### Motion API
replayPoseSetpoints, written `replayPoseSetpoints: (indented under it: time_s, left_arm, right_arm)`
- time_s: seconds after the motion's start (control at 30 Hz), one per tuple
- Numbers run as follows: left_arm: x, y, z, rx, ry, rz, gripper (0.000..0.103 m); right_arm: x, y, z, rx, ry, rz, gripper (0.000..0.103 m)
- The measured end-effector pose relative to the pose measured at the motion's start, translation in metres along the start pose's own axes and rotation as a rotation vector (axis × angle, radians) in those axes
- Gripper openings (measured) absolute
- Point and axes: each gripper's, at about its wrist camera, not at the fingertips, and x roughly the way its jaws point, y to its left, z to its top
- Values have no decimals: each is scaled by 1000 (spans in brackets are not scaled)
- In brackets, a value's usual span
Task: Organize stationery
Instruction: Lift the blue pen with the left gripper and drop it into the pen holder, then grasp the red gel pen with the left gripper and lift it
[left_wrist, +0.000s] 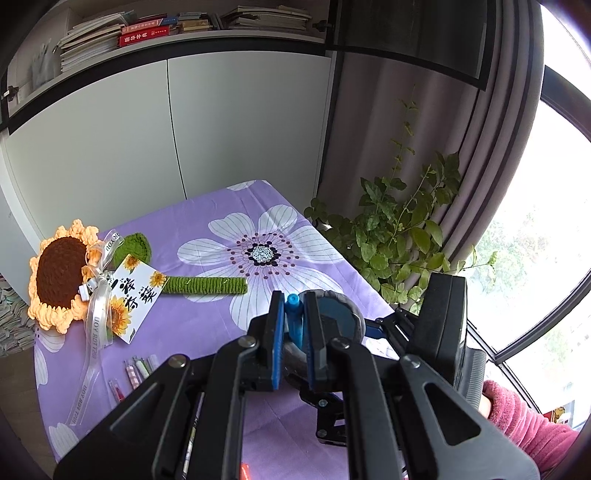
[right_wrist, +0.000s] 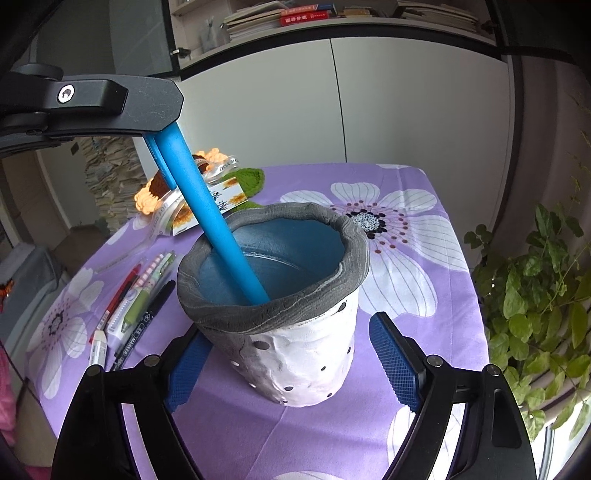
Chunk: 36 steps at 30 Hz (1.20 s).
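Left gripper (left_wrist: 293, 321) jaws clamped blue pen (right_wrist: 207, 199), tip inside cup (right_wrist: 295, 332). Right gripper (right_wrist: 291, 365) jaws stood wide around cup, untouching. Best release only once bottomed.

The pen holder (right_wrist: 280, 306) stands on the table (right_wrist: 436, 369), near edge. A pen (right_wrist: 218, 214) leans inside it. Loose pens (right_wrist: 136, 306) lie left; the crocheted sunflower (right_wrist: 162, 188) lies farther left.

Left gripper (left_wrist: 293, 325) clamped tight; right gripper (right_wrist: 284, 363) spread apart, seemingly gripping nothing.
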Motion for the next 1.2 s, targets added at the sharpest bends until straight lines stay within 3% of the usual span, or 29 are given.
replayPoseSetpoints:
  time_s: [0.1,0.2,0.63,0.8,0.9,1.0,1.03,1.1,1.2]
  left_arm:
    - [-1,-1,0,3,-3,3,8]
    - [-2,-2,-1,7,-6,3,8]
    - [-7,1,-1,-4,-16,6,9]
    - [-23,19,-11,-46,-46,40,11]
    - [-31,45,-26,-114,-40,93,14]
    - [-37,80,-46,-208,-29,191,42]
    - [-38,91,-52,-238,-27,231,45]
    - [-37,111,-64,-290,-1,304,45]
    - [-29,134,-81,-363,58,329,43]
  right_arm:
    - [5,3,-3,-43,41,-7,85]
    - [9,3,-4,-70,72,-9,72]
    - [14,4,0,-116,78,11,72]
    - [14,8,-2,-130,76,-3,72]
    - [14,7,-1,-128,77,0,72]
    - [14,6,-1,-127,77,0,72]
    - [14,6,-1,-128,76,-1,72]
    - [14,7,0,-132,75,-4,72]
    - [14,9,0,-137,74,-9,72]
